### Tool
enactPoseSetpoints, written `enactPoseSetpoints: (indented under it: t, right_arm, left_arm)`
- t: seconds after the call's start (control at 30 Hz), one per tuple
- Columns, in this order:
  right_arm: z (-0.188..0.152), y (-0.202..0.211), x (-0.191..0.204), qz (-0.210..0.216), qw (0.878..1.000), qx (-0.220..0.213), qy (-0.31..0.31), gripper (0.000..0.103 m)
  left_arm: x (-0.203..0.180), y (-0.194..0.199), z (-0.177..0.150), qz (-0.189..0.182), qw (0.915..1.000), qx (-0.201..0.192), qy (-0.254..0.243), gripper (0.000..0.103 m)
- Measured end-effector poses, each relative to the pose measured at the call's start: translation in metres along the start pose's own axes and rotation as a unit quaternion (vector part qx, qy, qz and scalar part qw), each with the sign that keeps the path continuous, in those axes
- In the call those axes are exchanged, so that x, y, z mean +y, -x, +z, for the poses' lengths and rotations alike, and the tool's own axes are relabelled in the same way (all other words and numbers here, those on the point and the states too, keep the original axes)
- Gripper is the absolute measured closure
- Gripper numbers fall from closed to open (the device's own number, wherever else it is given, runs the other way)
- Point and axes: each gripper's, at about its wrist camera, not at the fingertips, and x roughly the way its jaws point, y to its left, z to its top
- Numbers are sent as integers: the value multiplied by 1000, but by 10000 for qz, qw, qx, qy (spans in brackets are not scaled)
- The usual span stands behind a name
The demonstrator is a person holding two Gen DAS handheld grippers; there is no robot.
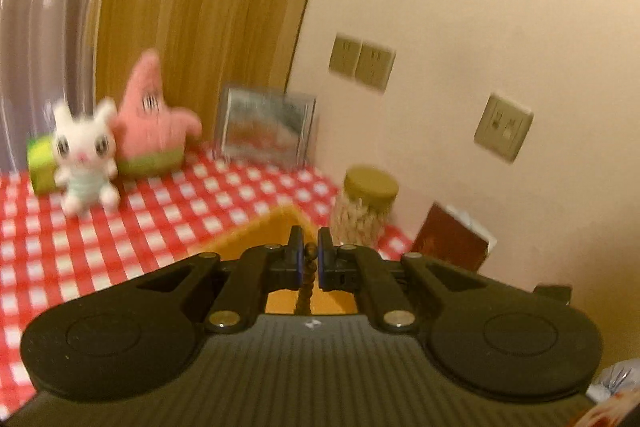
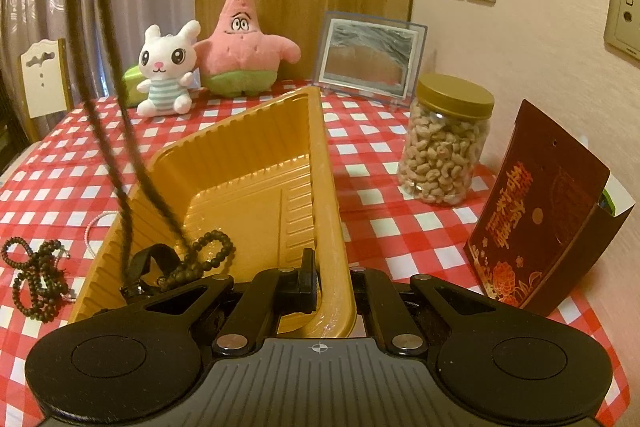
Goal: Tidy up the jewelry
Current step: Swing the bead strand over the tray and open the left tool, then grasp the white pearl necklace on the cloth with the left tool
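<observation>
Bead strand on the cloth (image 2: 34,279): dark round beads are lying coiled in loops on the red-and-white checked tablecloth (image 2: 380,195), just left of the tray; a thin string of pale beads (image 2: 94,227) is curving beside it

Left gripper (image 1: 310,257): its jaws are pinching together on a brown beaded necklace (image 1: 308,279), whose small round beads are showing between the pads and hanging below them; in the right wrist view the gripper is only a dark blur in the top left corner, with the necklace's long doubled strand (image 2: 120,147) trailing down from it, motion-blurred, into the tray

Yellow tray (image 2: 248,147): a ribbed plastic tray with tall walls is sitting mid-table; the low end of the hanging strand is piling in its near left corner as a looped cluster of dark beads, next to a black strap-like piece (image 2: 150,259) that I cannot identify

Right gripper (image 2: 334,287): its jaws are clamping the tray's near right wall, one finger inside the tray and the other outside

Background, left to right: a white rabbit plush (image 2: 166,67) is sitting beside a pink starfish plush (image 2: 244,43), then a framed picture (image 2: 368,55), a gold-lidded jar (image 2: 446,139) and a dark red box (image 2: 536,211) with gold lettering
</observation>
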Motion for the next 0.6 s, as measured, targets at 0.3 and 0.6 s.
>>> enactPoseSetpoints:
  t: [0.3,0.6]
  right_arm:
    - [-1,0,1,-4,10000,35,-5,99]
    - [-1,0,1,-15,10000,57,-23,99]
  left_arm:
    - [4,-37,-36,180,9970,748,128,88]
    - [19,-21,-43,576,9955,742,156,77]
